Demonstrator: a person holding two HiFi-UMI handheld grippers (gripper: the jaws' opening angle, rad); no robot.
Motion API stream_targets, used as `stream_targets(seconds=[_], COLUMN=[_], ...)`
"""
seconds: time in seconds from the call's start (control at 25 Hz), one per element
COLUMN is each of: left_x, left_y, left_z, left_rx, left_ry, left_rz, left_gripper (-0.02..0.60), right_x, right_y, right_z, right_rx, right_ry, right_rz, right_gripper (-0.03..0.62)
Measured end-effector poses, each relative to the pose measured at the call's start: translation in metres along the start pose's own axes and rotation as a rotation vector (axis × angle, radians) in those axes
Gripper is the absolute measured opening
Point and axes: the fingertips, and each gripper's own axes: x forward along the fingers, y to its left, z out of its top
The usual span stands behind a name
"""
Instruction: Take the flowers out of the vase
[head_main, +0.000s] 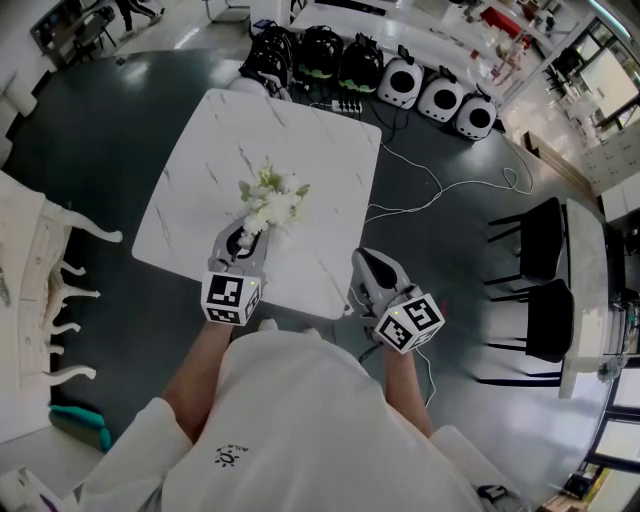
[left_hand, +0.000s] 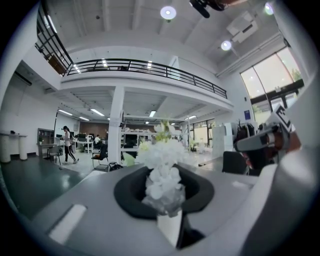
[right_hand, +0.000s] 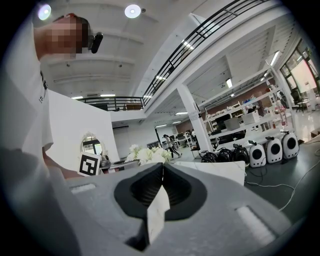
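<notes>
1. A person in a white top (head_main: 300, 420) is standing at a white marbled tabletop (head_main: 190, 170), holding a hand-held gripper in each hand.
2. A bunch of white flowers (head_main: 270, 203) with a few green leaves is standing upright close to the tabletop's near edge.
3. The left hand-held gripper (head_main: 243, 243) is reaching in from the near side and pinching the flowers low down, under the blossoms, with its jaws almost together.
4. A crinkled greyish piece (left_hand: 167, 197) is sitting between those jaws below the blossoms. Whether it is the vase cannot be told.
5. The right hand-held gripper (head_main: 372, 268) is hanging just beside the tabletop's right edge, near the near corner and well apart from the flowers. Its jaws are pressed together with nothing between them.
6. A white cable (head_main: 430, 185) is trailing over the dark floor (head_main: 450, 260), and black chairs (head_main: 540, 240) are standing at the right.
</notes>
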Motion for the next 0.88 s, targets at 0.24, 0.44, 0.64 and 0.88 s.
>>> stream_targets(seconds=[0.24, 0.44, 0.64, 0.88], left_x=[-0.002, -0.003, -0.005, -0.012], left_y=[0.001, -0.001, -0.001, -0.002], left_z=[0.010, 0.014, 0.022, 0.036], left_rx=[0.007, 0.012, 0.014, 0.014], left_ry=[-0.025, -0.036, -0.050, -0.076], left_rz=[0.000, 0.001, 0.003, 0.006], left_gripper=[0.049, 0.049, 0.049, 0.049], right_x=[0.000, -0.002, -0.001, 0.000], right_y=[0.002, 0.002, 0.004, 0.006], right_z=[-0.001, 0.000, 0.002, 0.001], right_rx=[-0.003, -0.003, -0.007, -0.008], right_ry=[-0.003, -0.009, -0.013, -0.011], right_rz=[0.004, 0.005, 0.012, 0.027], right_gripper=[0.000, 0.000, 0.000, 0.000])
